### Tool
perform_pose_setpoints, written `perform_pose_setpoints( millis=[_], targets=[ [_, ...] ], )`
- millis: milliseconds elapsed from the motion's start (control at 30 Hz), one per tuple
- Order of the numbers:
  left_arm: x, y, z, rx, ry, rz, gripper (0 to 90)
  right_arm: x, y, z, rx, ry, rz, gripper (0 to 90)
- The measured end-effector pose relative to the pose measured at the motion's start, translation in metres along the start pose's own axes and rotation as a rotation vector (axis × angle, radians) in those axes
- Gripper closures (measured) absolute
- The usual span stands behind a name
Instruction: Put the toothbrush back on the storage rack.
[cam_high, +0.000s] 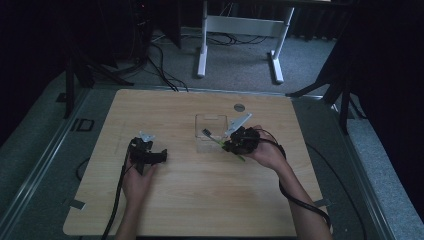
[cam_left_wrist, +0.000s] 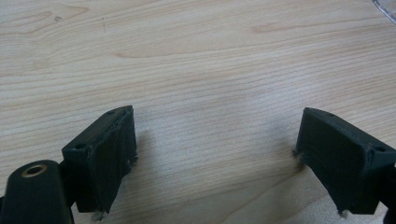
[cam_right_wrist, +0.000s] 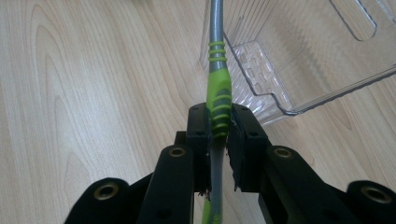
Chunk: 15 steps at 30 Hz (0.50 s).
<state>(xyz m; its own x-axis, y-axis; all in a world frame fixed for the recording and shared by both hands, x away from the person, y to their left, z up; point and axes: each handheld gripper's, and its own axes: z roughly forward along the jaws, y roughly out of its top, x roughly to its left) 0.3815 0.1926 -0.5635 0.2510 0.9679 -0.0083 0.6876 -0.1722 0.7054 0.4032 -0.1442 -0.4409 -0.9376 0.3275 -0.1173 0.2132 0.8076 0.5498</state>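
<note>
I am in the middle of putting a toothbrush (cam_right_wrist: 218, 95) into the clear box (cam_right_wrist: 322, 70). My right hand-held gripper (cam_right_wrist: 219, 122) has its jaws clamped on the green ribbed grip of the handle, and the grey neck runs forward past the box's near corner. In the high view the toothbrush (cam_high: 216, 141) slants over the box's near edge (cam_high: 210, 149), its dark head inside the box's outline; whether the head touches the floor of the box I cannot tell.

My left hand-held gripper (cam_left_wrist: 215, 154) rests apart on the bare surface (cam_left_wrist: 196, 60), jaws spread wide with nothing between them; in the high view it (cam_high: 147, 155) sits well left of the box.

Next, I judge, the right hand has to carry the handle further over the rim and tip it lower so the whole length clears the wall, then let go. The risk is the handle catching the corner and nudging the light box.

Count: one toothbrush, one box, two hand-held grippers, one surface.
</note>
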Motion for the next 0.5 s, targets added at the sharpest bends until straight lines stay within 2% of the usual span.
perform_pose_setpoints(
  millis=[267, 500],
  targets=[
    [0.0, 0.0, 0.0, 0.0, 0.0, 0.0, 12.7, -0.0014, 0.0002, -0.0011, -0.017, -0.009, 0.012, 79.4],
    [0.0, 0.0, 0.0, -0.001, 0.0, 0.0, 12.7, -0.0041, -0.0008, -0.0044, -0.045, -0.019, 0.041, 79.4]
  ],
)
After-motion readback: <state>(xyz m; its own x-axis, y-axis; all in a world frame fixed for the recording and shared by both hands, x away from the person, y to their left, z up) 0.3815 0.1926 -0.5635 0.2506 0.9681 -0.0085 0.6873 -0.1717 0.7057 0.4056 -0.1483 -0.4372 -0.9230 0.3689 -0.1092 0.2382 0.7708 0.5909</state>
